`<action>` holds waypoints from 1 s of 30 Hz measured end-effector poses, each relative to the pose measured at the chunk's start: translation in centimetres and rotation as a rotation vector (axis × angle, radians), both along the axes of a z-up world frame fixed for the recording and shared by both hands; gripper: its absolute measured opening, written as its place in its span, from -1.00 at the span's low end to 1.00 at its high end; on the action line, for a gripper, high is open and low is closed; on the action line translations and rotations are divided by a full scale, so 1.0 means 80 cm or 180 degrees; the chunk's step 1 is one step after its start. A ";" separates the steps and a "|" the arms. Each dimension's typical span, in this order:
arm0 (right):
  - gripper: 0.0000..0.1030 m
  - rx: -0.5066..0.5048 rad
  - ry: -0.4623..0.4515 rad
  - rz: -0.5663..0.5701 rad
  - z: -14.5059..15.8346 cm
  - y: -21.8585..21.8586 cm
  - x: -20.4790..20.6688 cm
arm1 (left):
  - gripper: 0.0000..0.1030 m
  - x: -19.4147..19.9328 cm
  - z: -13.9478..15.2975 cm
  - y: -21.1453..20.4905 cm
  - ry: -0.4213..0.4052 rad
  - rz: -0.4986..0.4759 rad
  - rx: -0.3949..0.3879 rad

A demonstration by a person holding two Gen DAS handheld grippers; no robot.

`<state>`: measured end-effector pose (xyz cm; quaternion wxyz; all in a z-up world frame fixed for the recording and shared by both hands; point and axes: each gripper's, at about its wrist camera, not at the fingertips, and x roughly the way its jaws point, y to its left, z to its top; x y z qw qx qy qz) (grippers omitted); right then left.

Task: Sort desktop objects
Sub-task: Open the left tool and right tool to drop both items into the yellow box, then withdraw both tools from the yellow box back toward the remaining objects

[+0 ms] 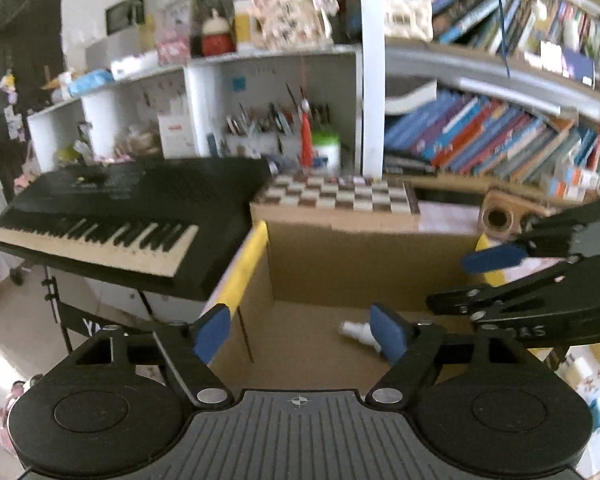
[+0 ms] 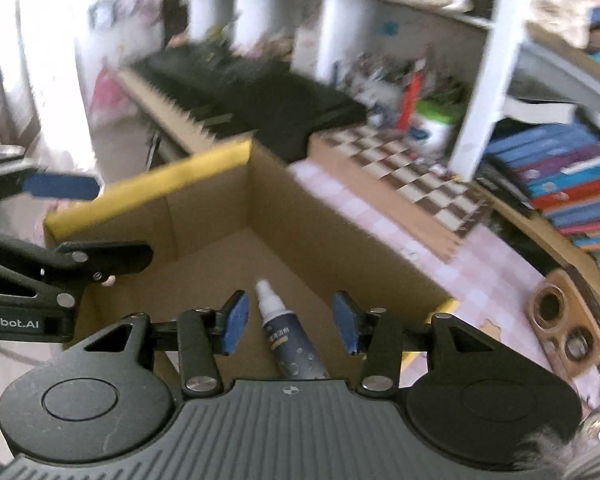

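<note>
An open cardboard box (image 1: 320,276) with yellow-taped rims fills the middle of both views; it also shows in the right wrist view (image 2: 204,216). A small dark spray bottle with a white cap (image 2: 290,340) lies on the box floor between my right gripper's open blue pads; nothing touches it. Its white cap shows in the left wrist view (image 1: 358,332), partly behind a pad. My left gripper (image 1: 300,338) is open and empty above the box's near edge. My right gripper (image 2: 290,324) is open above the bottle and shows in the left wrist view (image 1: 496,260).
A black keyboard (image 1: 120,216) stands left of the box. A chessboard (image 1: 336,196) lies behind it on the pink checked desk (image 2: 480,276). A wooden holder with round holes (image 2: 564,320) lies to the right. Shelves of books (image 1: 500,140) line the back.
</note>
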<state>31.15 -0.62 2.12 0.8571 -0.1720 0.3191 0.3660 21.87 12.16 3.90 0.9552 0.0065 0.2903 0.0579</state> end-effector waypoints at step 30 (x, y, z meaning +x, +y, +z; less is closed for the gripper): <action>-0.12 0.0534 -0.0390 -0.1393 0.020 -0.080 -0.211 | 0.74 -0.159 0.006 0.013 -0.0289 -0.0015 -0.0197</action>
